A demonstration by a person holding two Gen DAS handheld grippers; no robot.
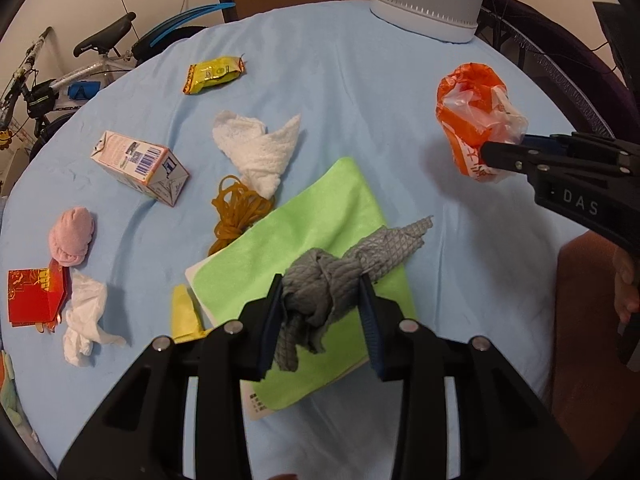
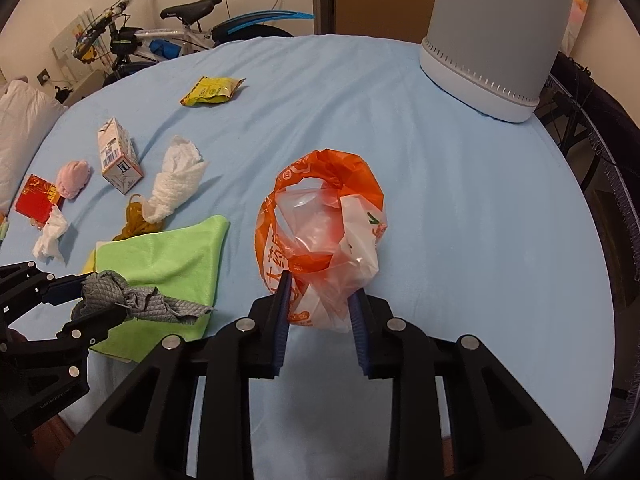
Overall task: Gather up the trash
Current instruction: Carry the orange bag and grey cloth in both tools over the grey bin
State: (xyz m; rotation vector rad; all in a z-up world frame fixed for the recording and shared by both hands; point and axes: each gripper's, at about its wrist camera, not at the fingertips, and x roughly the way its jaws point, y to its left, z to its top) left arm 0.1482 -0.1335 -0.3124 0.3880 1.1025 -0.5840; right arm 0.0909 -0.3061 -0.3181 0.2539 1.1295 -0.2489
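Observation:
My left gripper [image 1: 322, 300] is shut on a knotted grey cloth [image 1: 344, 276] and holds it above a green cloth [image 1: 308, 240]; the same grey cloth [image 2: 132, 298] shows at the left of the right wrist view. My right gripper [image 2: 320, 300] is shut on the edge of an orange and clear plastic bag [image 2: 320, 220], whose mouth stands open upward; the bag also shows at the right of the left wrist view [image 1: 476, 116]. On the blue tablecloth [image 1: 360, 80] lie a yellow wrapper [image 1: 214, 74], a small carton [image 1: 140, 166], white tissue [image 1: 260, 148] and rubber bands [image 1: 236, 212].
A pink wad [image 1: 72, 236], a red box [image 1: 34, 296] and crumpled white paper [image 1: 86, 316] lie at the left. A grey cylindrical bin [image 2: 496, 40] stands at the table's far right. A bicycle [image 2: 160, 36] stands behind the table.

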